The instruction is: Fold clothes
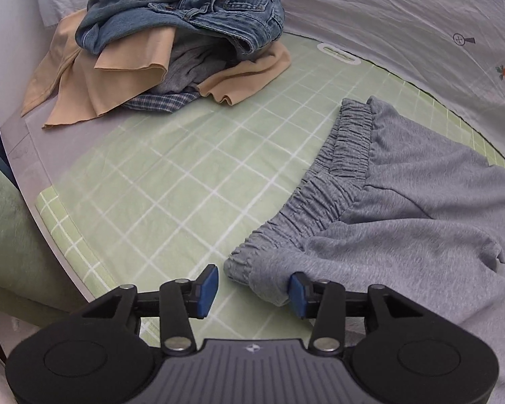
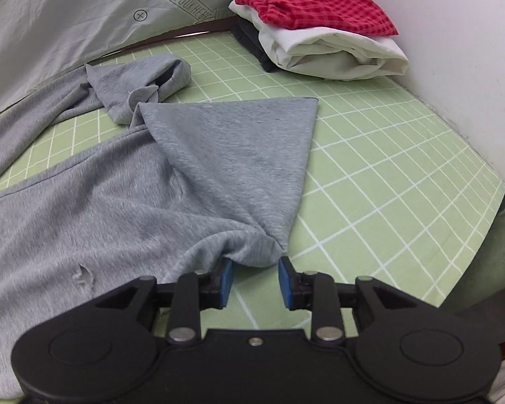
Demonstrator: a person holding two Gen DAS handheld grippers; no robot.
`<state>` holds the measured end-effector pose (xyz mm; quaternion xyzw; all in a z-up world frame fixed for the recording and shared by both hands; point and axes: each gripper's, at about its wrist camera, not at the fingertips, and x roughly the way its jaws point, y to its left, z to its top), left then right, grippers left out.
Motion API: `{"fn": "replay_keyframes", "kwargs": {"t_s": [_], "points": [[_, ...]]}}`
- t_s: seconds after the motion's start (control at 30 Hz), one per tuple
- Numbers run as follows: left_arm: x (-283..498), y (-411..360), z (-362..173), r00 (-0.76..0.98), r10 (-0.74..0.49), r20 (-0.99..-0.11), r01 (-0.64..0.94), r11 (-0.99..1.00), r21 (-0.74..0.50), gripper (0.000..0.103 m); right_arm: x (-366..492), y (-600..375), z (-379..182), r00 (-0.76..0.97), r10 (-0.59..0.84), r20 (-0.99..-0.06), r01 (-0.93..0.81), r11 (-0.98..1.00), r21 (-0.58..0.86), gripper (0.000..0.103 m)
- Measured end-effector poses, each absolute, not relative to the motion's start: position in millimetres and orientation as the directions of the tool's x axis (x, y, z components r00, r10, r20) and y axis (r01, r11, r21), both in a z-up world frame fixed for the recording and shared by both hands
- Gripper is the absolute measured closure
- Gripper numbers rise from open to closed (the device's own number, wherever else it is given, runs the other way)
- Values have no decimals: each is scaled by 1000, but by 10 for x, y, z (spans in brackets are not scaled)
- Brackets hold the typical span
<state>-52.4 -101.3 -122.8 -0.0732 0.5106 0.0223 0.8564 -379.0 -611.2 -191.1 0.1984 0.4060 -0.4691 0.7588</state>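
Observation:
Grey sweatpants (image 1: 404, 208) lie spread on the green checked mat (image 1: 171, 175), elastic waistband toward the left. My left gripper (image 1: 254, 289) is open, its blue pads on either side of the waistband's near corner without pinching it. In the right wrist view the same sweatpants (image 2: 185, 175) show a folded-over leg, with a small tear near the left. My right gripper (image 2: 256, 281) is open at the leg's near tip, and the cloth rests just ahead of its blue pads.
A heap of unfolded clothes, blue jeans (image 1: 185, 10) on tan and grey garments, sits at the mat's far left. A folded stack topped by red checked shorts (image 2: 309, 3) over white cloth stands far right. Grey printed sheet (image 2: 67, 17) borders the back.

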Motion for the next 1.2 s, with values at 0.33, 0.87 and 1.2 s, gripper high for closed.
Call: {"fn": "replay_keyframes", "kwargs": {"t_s": [0.33, 0.87, 1.2], "points": [[-528, -596, -1519, 450, -317, -835, -314, 819, -480, 51, -3675, -5745, -1802, 281, -524, -804, 844, 534, -52, 59], [-339, -271, -1994, 467, -593, -656, -452, 477, -753, 35, -3451, -5163, -1787, 272, -509, -817, 826, 558, -73, 55], [-105, -245, -2018, 420, -554, -719, -427, 578, -695, 76, -3087, -4986, -1756, 286, -499, -818, 768, 630, -116, 55]]}}
